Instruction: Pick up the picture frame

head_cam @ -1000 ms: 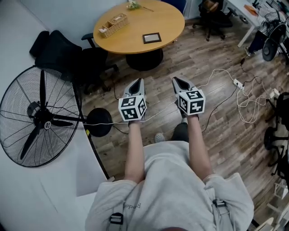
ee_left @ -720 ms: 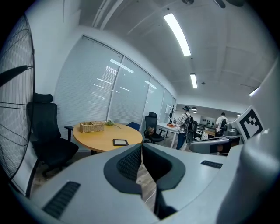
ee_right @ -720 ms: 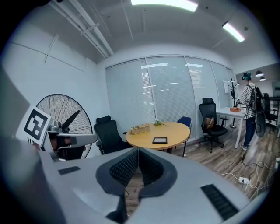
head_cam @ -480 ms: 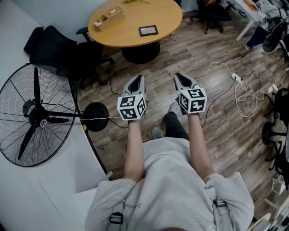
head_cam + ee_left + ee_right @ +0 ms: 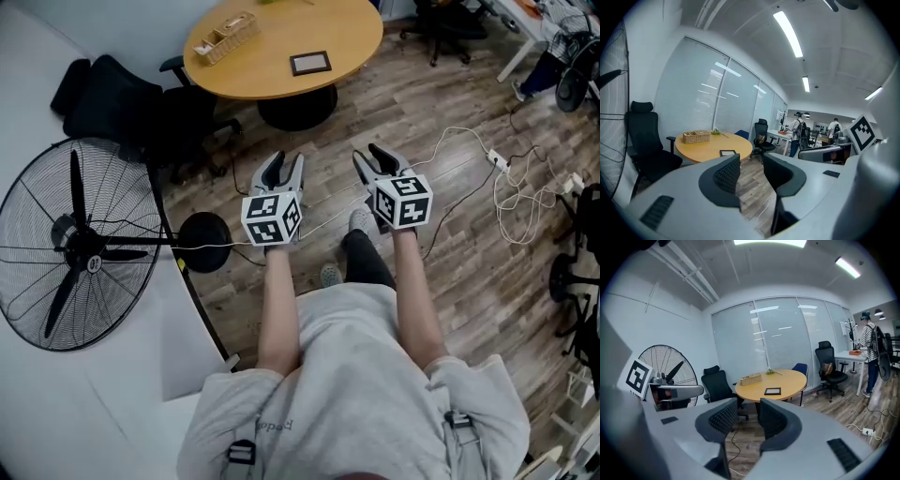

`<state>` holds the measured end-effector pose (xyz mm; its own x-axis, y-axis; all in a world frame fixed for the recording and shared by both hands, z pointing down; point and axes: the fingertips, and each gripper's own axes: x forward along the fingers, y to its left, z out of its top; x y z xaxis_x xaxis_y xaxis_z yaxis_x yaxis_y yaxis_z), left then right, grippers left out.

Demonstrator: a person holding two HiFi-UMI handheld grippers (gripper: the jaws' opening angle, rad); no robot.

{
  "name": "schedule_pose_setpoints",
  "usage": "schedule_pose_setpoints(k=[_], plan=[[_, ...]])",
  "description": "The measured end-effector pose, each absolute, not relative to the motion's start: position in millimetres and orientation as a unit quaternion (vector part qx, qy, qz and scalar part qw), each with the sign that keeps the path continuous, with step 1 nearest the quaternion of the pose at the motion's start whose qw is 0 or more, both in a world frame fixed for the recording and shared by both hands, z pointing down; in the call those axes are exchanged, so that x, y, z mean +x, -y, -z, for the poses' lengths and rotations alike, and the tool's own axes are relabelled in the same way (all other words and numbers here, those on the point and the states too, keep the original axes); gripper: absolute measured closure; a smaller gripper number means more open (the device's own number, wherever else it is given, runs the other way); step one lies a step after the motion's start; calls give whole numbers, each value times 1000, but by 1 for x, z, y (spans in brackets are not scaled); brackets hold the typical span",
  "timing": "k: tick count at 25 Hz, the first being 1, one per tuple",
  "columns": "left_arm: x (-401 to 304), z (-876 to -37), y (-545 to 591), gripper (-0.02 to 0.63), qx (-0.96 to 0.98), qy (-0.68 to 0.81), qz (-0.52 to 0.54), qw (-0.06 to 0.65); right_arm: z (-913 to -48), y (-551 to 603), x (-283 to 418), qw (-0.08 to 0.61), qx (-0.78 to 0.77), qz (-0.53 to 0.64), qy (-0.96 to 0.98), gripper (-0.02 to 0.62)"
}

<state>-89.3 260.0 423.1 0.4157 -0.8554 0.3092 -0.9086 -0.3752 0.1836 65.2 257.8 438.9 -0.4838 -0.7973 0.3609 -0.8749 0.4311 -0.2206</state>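
Note:
A small dark picture frame (image 5: 309, 63) lies flat on the round wooden table (image 5: 347, 37), far ahead of both grippers. It also shows in the left gripper view (image 5: 727, 153) and in the right gripper view (image 5: 772, 391). My left gripper (image 5: 284, 164) and right gripper (image 5: 370, 157) hang side by side over the wood floor, well short of the table. The jaws of both are opening, and nothing is between them. From the left gripper (image 5: 751, 161) and the right gripper (image 5: 748, 406), only floor and the table show in the gap.
A wicker basket (image 5: 225, 36) sits on the table's far left. A big floor fan (image 5: 84, 248) stands at my left, a black office chair (image 5: 141, 108) beside the table. White cables and a power strip (image 5: 497, 169) lie on the floor at right. People (image 5: 797, 129) stand far back.
Both grippers' jaws were shut and now stand apart. One of the person's legs has stepped forward under the right gripper.

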Motion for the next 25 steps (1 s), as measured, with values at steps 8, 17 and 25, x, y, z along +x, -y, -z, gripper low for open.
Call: schedule_pose_setpoints(k=[8,17,25], plan=[[-90,-419,-225,396,820,540,-84,170,-440,-219,71,91,499,-211,836,411],[-101,-434,-164,387,797,565,-88,193,-449,-163,77,91,479,-230,842,396],[-98,-426,-101,387,779,591,-84,189,-442,-96,102,91,472,-229,846,394]])
